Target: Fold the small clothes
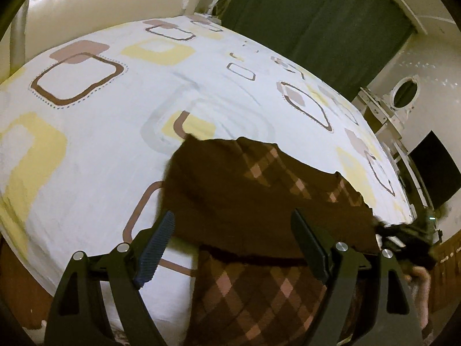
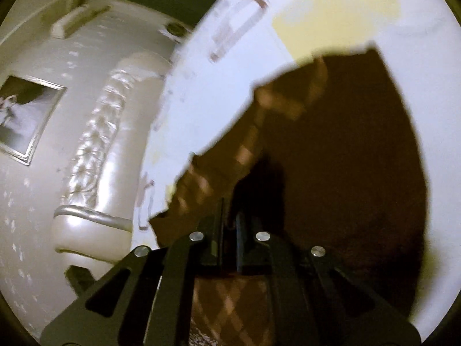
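Note:
A brown garment with a pink-and-tan diamond pattern lies partly folded on the bed. My left gripper hovers over its near part. It is open, with the cloth showing between its wide-apart fingers and neither pad touching. In the left wrist view my right gripper sits at the garment's right edge, with a hand behind it. In the right wrist view the right gripper is shut, pinching dark cloth of the garment, whose edge rises off the sheet.
The bed sheet is white with brown and yellow squares. A cream padded headboard stands at its far end. A green curtain, a round mirror, a dark screen and a framed picture line the walls.

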Demonstrator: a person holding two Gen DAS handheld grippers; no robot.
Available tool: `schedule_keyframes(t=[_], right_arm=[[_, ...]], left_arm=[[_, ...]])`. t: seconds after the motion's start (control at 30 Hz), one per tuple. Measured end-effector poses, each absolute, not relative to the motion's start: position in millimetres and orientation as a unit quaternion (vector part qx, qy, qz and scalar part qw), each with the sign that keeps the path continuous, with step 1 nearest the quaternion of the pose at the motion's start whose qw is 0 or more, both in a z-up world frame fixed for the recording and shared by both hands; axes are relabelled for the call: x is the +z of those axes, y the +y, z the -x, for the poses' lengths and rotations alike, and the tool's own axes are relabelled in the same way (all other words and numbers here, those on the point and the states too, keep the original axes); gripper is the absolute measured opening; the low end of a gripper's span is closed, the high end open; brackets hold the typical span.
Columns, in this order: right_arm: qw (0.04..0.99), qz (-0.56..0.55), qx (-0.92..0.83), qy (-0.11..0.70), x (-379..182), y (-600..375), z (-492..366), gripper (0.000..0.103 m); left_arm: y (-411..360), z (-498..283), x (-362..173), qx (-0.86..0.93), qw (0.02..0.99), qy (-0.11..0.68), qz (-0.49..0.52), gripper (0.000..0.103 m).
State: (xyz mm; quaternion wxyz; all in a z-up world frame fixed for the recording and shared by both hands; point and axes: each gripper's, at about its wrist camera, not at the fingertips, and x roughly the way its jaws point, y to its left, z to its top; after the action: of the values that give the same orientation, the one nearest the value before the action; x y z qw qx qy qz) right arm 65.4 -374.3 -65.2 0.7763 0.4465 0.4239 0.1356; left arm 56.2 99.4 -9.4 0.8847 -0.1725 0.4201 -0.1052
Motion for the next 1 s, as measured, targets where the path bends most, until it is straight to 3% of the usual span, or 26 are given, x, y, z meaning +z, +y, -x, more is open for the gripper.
schedule_keyframes(t=[0.17,0.5,0.73,0.9,1.0], right_arm=[[0.809,-0.430,0.109,0.385,-42.9,-413.8,-39.2,0.005],[0.791,-0.447,0.041,0.416,-100.7,-453.6,-31.0,0.005],[0.784,-0.451,0.047,0.423,-120.0,-453.9,-28.4,0.006],[0.818,-0.411,0.019,0.402,-82.0,-459.7,-21.8,0.020],[0.848,-0.366,0.041,0.381,-45.0,-442.6,-35.2,0.021]], left_arm=[[98.7,-55.7,-16.1,-0.101,0.883,0.426,0.167,0.082],[86.1,-60.3,-44.6,-0.086,0.877,0.454,0.132,0.082],[103.6,-75.3,-61.1,-0.069,0.864,0.469,0.169,0.082],[110.2,-89.9,-70.8,-0.080,0.856,0.479,0.180,0.082],[111.2,-100.0,-74.5,-0.084,0.855,0.481,0.177,0.082]])
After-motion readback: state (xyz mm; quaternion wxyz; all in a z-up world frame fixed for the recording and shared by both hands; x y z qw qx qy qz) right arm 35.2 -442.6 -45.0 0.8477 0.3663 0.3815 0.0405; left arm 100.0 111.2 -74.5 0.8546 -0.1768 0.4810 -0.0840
